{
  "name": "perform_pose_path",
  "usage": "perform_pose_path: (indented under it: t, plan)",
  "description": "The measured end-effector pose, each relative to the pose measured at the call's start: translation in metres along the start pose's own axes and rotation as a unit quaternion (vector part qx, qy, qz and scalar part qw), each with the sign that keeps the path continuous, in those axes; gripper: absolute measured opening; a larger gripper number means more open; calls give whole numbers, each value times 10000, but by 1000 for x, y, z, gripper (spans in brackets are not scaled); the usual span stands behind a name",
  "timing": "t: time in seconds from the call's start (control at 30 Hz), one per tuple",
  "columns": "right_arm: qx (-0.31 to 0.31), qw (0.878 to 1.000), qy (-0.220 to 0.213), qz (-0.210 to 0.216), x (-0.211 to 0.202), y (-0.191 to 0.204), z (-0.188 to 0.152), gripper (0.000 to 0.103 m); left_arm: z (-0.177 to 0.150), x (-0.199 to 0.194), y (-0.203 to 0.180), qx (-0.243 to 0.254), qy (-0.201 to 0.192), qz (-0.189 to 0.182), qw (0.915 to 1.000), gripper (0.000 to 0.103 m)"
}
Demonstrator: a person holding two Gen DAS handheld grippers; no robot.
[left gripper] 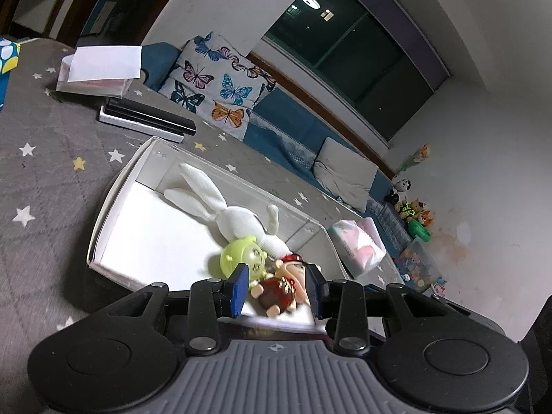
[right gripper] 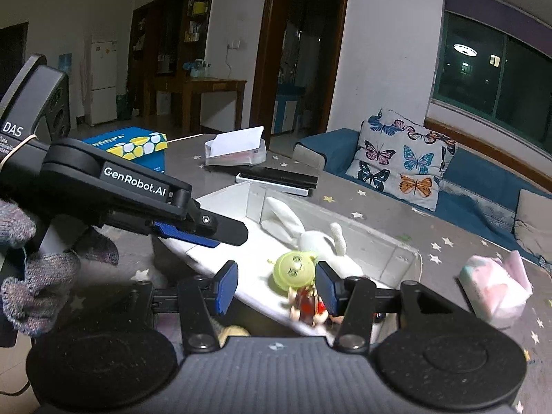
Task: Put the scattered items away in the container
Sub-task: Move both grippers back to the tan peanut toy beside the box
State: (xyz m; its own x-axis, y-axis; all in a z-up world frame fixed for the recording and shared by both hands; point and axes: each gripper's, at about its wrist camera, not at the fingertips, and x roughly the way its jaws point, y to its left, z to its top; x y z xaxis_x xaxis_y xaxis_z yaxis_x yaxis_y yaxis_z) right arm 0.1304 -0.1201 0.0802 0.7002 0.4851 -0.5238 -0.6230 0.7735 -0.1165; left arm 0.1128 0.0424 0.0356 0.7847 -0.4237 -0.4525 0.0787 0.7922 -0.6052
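A white open box [left gripper: 114,189] lies on the grey star-patterned table. Inside it lie a white plush rabbit [left gripper: 238,217], a green round-headed toy [left gripper: 241,258] and a small red-and-brown doll figure [left gripper: 283,289]. My left gripper [left gripper: 277,288] is open, its blue pads on either side of the doll, over the box's near end. In the right wrist view the box [right gripper: 407,258], rabbit [right gripper: 310,238], green toy [right gripper: 293,270] and doll [right gripper: 307,305] show again. My right gripper [right gripper: 276,288] is open and empty just above the near rim. The left gripper [right gripper: 207,234] reaches in from the left.
A black-and-white flat box [left gripper: 148,120] and a clear box with white paper [left gripper: 100,69] lie beyond the container. A pastel tissue pack [left gripper: 358,245] lies to its right, a blue tissue box [right gripper: 134,145] far left. A butterfly cushion [left gripper: 220,86] rests on the blue sofa.
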Motion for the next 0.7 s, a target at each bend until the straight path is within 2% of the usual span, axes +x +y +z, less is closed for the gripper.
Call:
perform_pose_path:
  t: [0.07, 0.27, 0.43, 0.7]
  plan:
    - [8, 10000, 0, -5, -7, 4, -7, 55, -7, -4, -1, 42, 24, 9, 10000, 38]
    - [151, 9997, 154, 114, -15, 16, -35, 55, -28, -5, 3, -21, 202, 0, 9998, 38]
    - [299, 9991, 286, 36, -15, 16, -55, 55, -41, 0, 7, -112, 374, 35, 9992, 38]
    - [520, 9978, 408, 9, -14, 9, -66, 55, -53, 9, 9, -185, 570, 70, 9982, 38]
